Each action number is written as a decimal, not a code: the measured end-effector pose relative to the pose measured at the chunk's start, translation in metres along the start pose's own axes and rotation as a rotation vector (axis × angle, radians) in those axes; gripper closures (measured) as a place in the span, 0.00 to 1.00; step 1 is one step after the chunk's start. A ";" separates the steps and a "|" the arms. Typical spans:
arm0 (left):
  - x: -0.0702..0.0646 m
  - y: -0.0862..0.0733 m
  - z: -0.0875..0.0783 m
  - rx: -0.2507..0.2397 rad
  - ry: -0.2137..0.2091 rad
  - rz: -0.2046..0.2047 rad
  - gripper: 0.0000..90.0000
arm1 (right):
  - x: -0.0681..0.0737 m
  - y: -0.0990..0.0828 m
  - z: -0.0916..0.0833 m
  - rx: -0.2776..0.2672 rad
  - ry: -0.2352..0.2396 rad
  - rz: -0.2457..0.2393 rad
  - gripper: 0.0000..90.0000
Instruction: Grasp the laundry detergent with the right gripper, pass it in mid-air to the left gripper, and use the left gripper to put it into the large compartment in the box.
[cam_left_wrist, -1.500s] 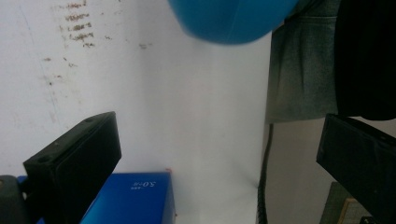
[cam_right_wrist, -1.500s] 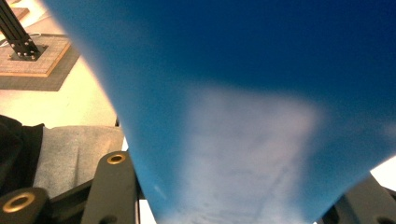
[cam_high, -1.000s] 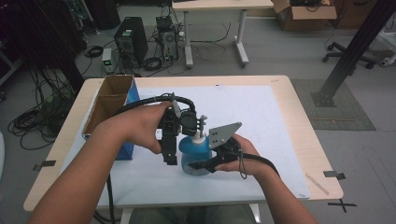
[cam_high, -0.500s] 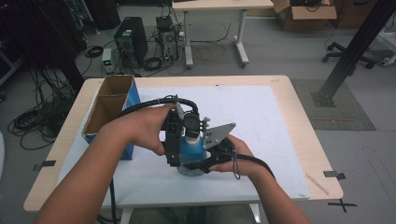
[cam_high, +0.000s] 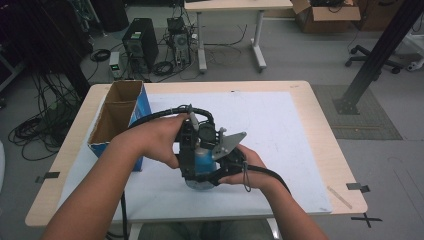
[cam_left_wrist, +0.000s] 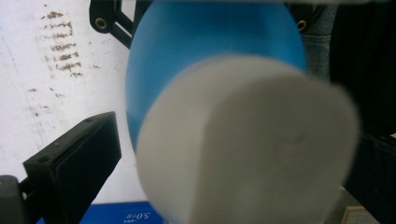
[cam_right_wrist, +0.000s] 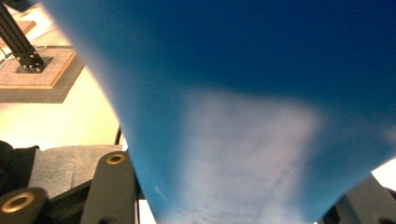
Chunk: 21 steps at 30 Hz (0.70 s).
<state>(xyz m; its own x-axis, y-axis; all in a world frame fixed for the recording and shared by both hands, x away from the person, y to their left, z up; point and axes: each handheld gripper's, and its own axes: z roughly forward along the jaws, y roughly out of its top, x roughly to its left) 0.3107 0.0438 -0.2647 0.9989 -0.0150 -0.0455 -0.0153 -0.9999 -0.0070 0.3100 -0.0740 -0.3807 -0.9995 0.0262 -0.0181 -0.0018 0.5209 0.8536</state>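
A blue container (cam_high: 202, 161) with a white cap (cam_left_wrist: 247, 149) stands on the white mat (cam_high: 280, 140), between both hands. My right gripper (cam_high: 206, 172) comes in from the right and is shut on its blue body (cam_right_wrist: 233, 93), which bulges between the two jaws. My left gripper (cam_high: 192, 167) reaches down from the left. Its jaws stand on either side of the white cap, with a thin strip of mat showing between the left pad (cam_left_wrist: 74, 158) and the cap. The container's lower half is hidden behind the hands in the high view.
An open cardboard box (cam_high: 117, 117) with a blue side stands at the table's left, close to the left forearm. A small wooden stick (cam_high: 339, 196) and a tape mark (cam_high: 360, 187) lie near the right front corner. Desks, computers and cables lie on the floor beyond the table.
The two hands have drawn slightly closer together around the blue container, so less of its blue body shows now. Nothing else on the table has moved.
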 end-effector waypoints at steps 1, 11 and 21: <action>0.000 0.000 0.000 -0.002 0.002 -0.001 0.00 | -0.001 0.000 0.001 -0.004 0.002 -0.010 0.50; 0.001 0.004 0.001 -0.005 0.008 -0.006 0.00 | -0.001 0.002 0.004 -0.008 -0.002 -0.010 0.50; 0.001 0.006 0.001 -0.013 0.017 -0.009 0.02 | 0.000 0.003 0.004 -0.008 0.001 -0.005 0.50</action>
<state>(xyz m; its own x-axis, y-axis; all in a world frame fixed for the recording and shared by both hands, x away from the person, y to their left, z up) 0.3111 0.0380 -0.2659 0.9996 -0.0057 -0.0286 -0.0056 -1.0000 0.0053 0.3106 -0.0692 -0.3807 -0.9995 0.0224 -0.0217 -0.0071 0.5138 0.8579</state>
